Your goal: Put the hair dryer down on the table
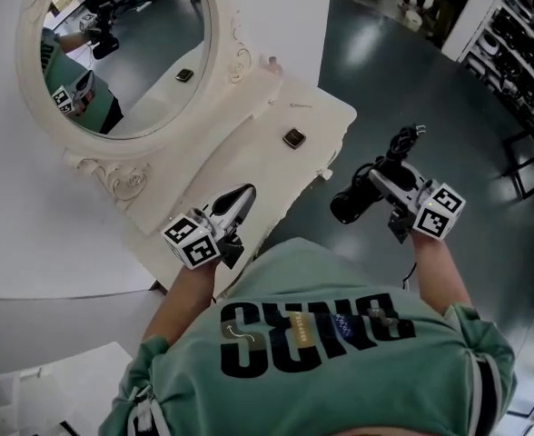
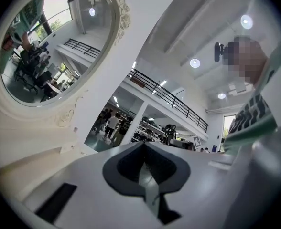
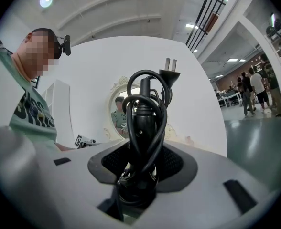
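Observation:
My right gripper (image 1: 385,180) is shut on a black hair dryer (image 1: 352,202), held over the dark floor to the right of the white dressing table (image 1: 249,148). In the right gripper view the hair dryer's handle (image 3: 143,128) stands between the jaws, its black cord (image 3: 156,92) wound round it and the plug (image 3: 169,67) sticking up. My left gripper (image 1: 245,193) hovers over the table's near end with its jaws together and nothing between them. The left gripper view shows that gripper (image 2: 143,149) pointing past the mirror towards the room.
An oval mirror (image 1: 126,53) in an ornate white frame stands at the back of the table. A small dark square object (image 1: 294,137) lies on the tabletop. Shelving (image 1: 521,71) lines the far right, and people stand in the distance.

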The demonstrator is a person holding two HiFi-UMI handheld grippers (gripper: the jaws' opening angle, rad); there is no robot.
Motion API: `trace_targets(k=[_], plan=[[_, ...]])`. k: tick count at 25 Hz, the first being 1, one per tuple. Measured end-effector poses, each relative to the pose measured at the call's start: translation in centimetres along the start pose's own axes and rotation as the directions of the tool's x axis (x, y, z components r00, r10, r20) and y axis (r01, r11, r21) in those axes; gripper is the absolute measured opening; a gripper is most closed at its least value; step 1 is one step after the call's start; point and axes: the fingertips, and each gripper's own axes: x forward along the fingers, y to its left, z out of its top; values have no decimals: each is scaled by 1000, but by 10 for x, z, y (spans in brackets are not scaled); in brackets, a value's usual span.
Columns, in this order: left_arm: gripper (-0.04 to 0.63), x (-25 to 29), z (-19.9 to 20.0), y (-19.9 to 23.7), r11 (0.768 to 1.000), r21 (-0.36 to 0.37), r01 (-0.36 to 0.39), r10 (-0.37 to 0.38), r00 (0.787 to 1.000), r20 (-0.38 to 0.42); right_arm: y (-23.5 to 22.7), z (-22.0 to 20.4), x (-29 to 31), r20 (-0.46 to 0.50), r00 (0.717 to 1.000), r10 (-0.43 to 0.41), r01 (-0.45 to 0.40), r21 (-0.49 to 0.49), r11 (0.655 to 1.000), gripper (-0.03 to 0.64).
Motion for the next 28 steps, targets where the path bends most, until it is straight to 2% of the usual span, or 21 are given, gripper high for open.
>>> trace_targets(k=[7, 11, 14, 17, 21, 24, 26, 28], plan=[[9, 44, 11, 15, 988, -16, -151, 152, 984, 92, -63, 16, 25, -95, 987, 131, -138, -77, 987, 156], [11, 30, 12, 25, 978, -4, -208, 207, 974, 95, -68, 12, 55, -159, 972, 173, -192, -116, 975, 156], [11, 7, 14, 38, 974, 2, -226, 225, 970, 95, -60, 7, 90, -218, 959, 180, -223, -189, 956, 156], [9, -21, 16, 52, 969, -3, -247, 247, 964, 98, -46, -5, 130, -298, 933, 200, -285, -274, 919, 156], [11, -60, 15, 71, 956, -16, -293, 293, 950, 110, -24, -22, 190, -416, 882, 222, -388, -374, 843, 156], [11, -88, 13, 84, 945, -42, -325, 327, 937, 125, -12, -34, 237, -476, 851, 224, -438, -406, 802, 156], [11, -105, 9, 92, 938, -52, -342, 346, 929, 130, -9, -42, 269, -490, 841, 227, -442, -382, 811, 156], [11, -121, 5, 99, 931, -60, -360, 365, 921, 134, -8, -51, 301, -488, 841, 235, -429, -336, 838, 156]])
